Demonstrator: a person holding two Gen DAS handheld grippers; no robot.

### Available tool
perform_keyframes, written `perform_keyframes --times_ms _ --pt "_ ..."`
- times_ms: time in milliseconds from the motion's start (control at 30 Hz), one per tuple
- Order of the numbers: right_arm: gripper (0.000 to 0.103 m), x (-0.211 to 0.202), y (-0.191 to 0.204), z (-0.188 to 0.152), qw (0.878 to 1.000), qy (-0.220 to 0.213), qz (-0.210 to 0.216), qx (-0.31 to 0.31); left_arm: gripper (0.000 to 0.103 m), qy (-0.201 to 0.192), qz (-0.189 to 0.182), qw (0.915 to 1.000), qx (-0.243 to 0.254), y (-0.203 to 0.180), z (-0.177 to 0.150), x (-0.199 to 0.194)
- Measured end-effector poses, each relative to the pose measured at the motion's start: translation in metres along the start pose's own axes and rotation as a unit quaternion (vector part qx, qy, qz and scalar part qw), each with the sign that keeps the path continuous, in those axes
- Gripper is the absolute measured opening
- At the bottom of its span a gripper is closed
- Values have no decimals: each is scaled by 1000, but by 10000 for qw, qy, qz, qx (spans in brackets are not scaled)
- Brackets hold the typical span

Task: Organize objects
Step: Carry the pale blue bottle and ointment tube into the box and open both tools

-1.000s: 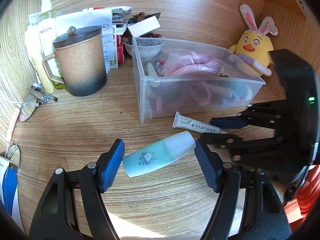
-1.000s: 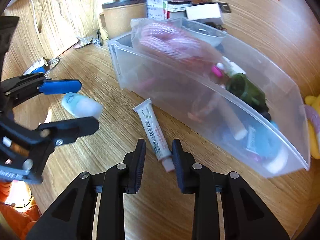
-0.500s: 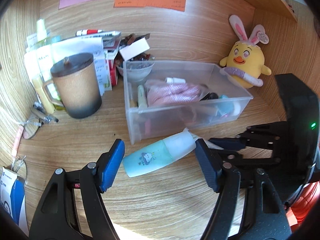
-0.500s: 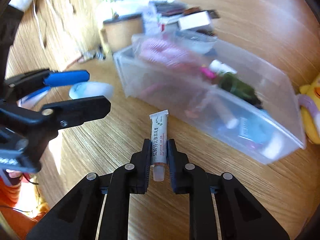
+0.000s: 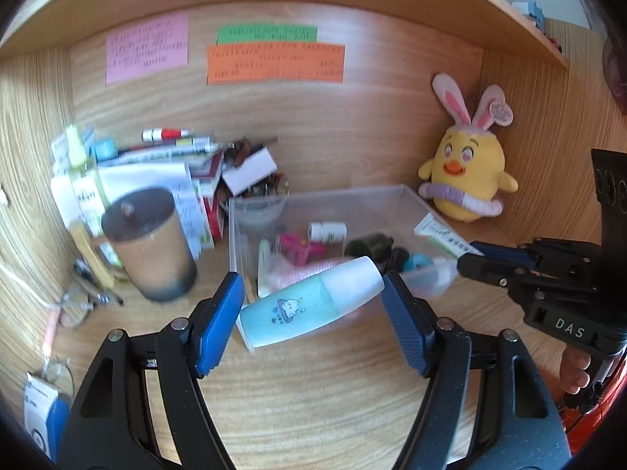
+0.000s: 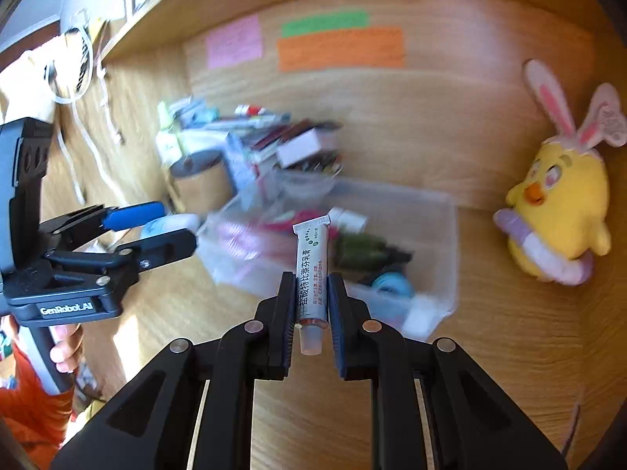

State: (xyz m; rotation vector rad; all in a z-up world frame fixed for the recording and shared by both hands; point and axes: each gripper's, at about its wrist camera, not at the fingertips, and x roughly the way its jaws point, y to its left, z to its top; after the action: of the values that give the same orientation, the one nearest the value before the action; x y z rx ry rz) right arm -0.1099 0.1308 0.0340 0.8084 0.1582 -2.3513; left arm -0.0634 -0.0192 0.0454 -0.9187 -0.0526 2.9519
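Observation:
My left gripper (image 5: 311,297) is shut on a pale blue bottle (image 5: 309,307) with a white cap, held crosswise between its blue pads, lifted above the desk in front of the clear plastic bin (image 5: 407,199). My right gripper (image 6: 310,290) is shut on a white ointment tube (image 6: 311,270), cap end toward the camera, raised before the bin (image 6: 443,235). In the left wrist view that tube (image 5: 443,235) shows over the bin's right end, in the right gripper (image 5: 476,256). The left gripper (image 6: 156,227) with the bottle (image 6: 172,223) appears at the left of the right wrist view.
The bin holds several small items. A brown lidded mug (image 5: 151,246) and a pile of boxes and papers (image 5: 172,172) stand at the left. A yellow plush chick (image 5: 466,180) sits in the right corner. Sticky notes (image 5: 274,58) hang on the back wall. A shelf runs overhead.
The right gripper closed on the tube and lifted it off the desk toward the bin. The left gripper rose with the bottle, and more of the back wall came into view.

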Motion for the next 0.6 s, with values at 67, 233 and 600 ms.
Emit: perform_keyframes --times_ms 67,233,600 --pt "15 -2 -4 8 9997 -139 -173 -38 72 -70 81 9999 -48 -1 9 1" --pt "15 0 -9 18 9994 -225 -254 -13 72 -81 -7 9999 -107 1 26 14" --pt "15 69 -26 20 9980 409 -458 146 72 587 -24 9979 -274 10 38 81"
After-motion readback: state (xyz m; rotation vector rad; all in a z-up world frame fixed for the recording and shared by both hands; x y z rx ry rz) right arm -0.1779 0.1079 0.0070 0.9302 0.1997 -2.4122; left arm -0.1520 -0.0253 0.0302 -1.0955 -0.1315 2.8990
